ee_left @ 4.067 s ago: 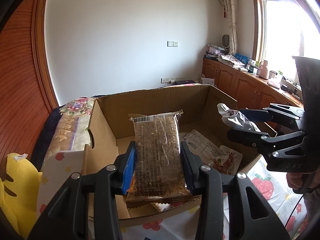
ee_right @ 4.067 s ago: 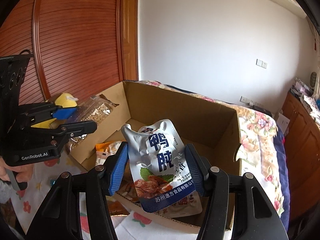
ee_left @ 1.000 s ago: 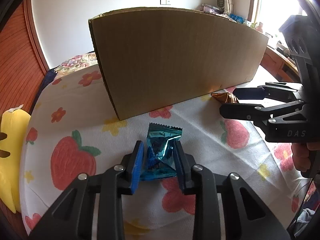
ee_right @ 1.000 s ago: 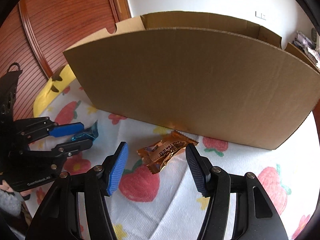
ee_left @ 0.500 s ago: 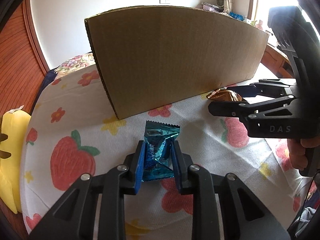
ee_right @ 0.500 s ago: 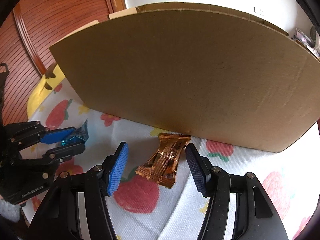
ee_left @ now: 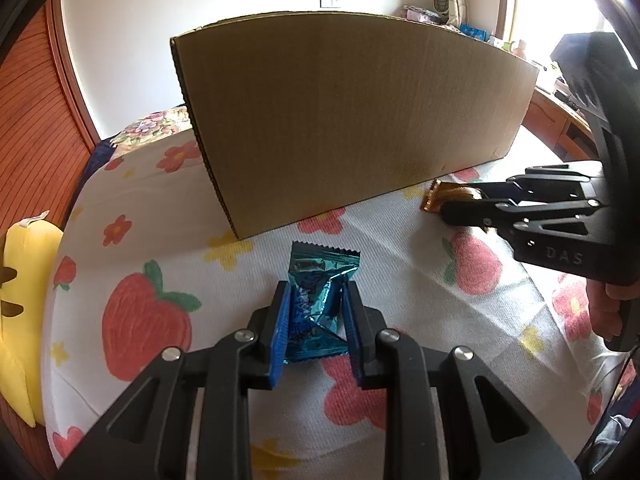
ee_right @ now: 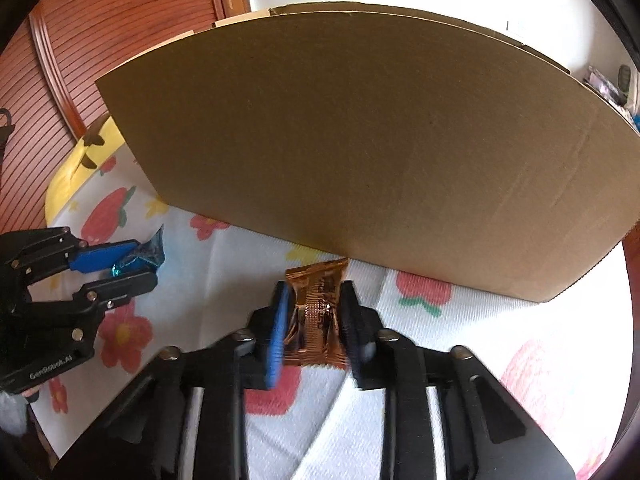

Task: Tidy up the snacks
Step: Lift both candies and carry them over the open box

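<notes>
My left gripper [ee_left: 316,304] is shut on a blue foil snack packet [ee_left: 320,280] that lies on the strawberry-print cloth [ee_left: 144,320]. It also shows at the left of the right wrist view [ee_right: 120,266]. My right gripper [ee_right: 314,300] is shut on a gold-brown foil snack packet [ee_right: 320,312], close to the cardboard box's near wall [ee_right: 360,140]. In the left wrist view this packet [ee_left: 444,196] sticks out of the right gripper [ee_left: 464,204]. The box [ee_left: 352,120] stands just behind both; its inside is hidden.
A yellow plush toy [ee_left: 20,300] lies at the cloth's left edge. A wooden slatted wardrobe [ee_right: 100,40] stands on the left. Wooden cabinets [ee_left: 560,136] with clutter run under the window at the right.
My right gripper closed from wide open onto the gold-brown packet. My left gripper tightened on the blue packet. Earlier, both held bigger snack bags over the open box.
</notes>
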